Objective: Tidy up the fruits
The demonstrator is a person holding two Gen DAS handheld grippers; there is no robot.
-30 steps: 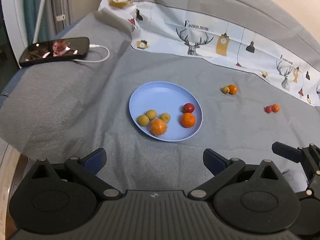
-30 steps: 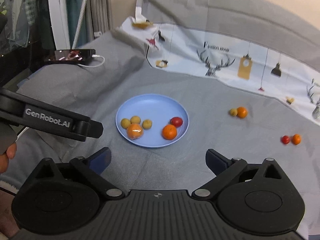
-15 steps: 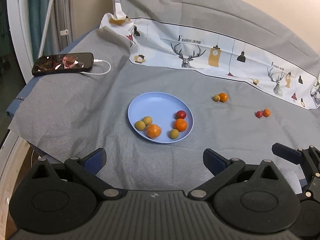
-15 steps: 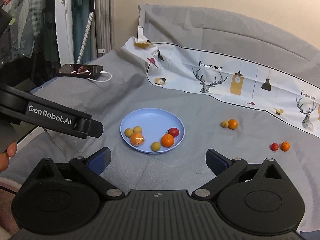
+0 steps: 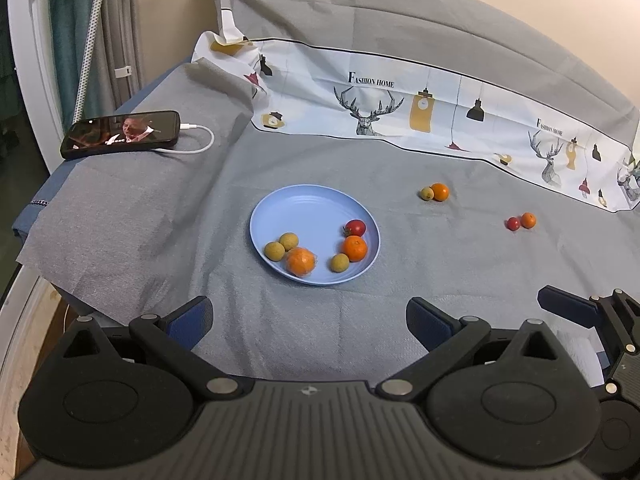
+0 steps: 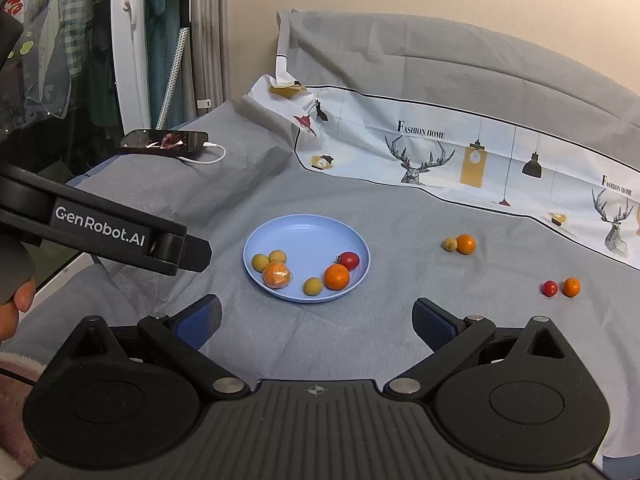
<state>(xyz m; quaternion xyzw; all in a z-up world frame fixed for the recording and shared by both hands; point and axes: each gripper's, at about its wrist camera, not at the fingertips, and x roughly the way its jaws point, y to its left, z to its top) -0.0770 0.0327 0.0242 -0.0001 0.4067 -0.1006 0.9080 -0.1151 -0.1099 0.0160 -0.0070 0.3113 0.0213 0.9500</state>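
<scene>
Right wrist view: left hand-held gripper [image 6: 192,246] reads "GenRobot.AI".

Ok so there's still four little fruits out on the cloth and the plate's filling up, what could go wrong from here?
1. The blue plate is shallow and its fruit crowds the near rim; a dropped piece could knock the loose yellow fruit off.
2. The stray cherry tomato touches a small orange; gripping one may roll the other.
3. Wrinkled grey cloth could let round fruit roll.
</scene>
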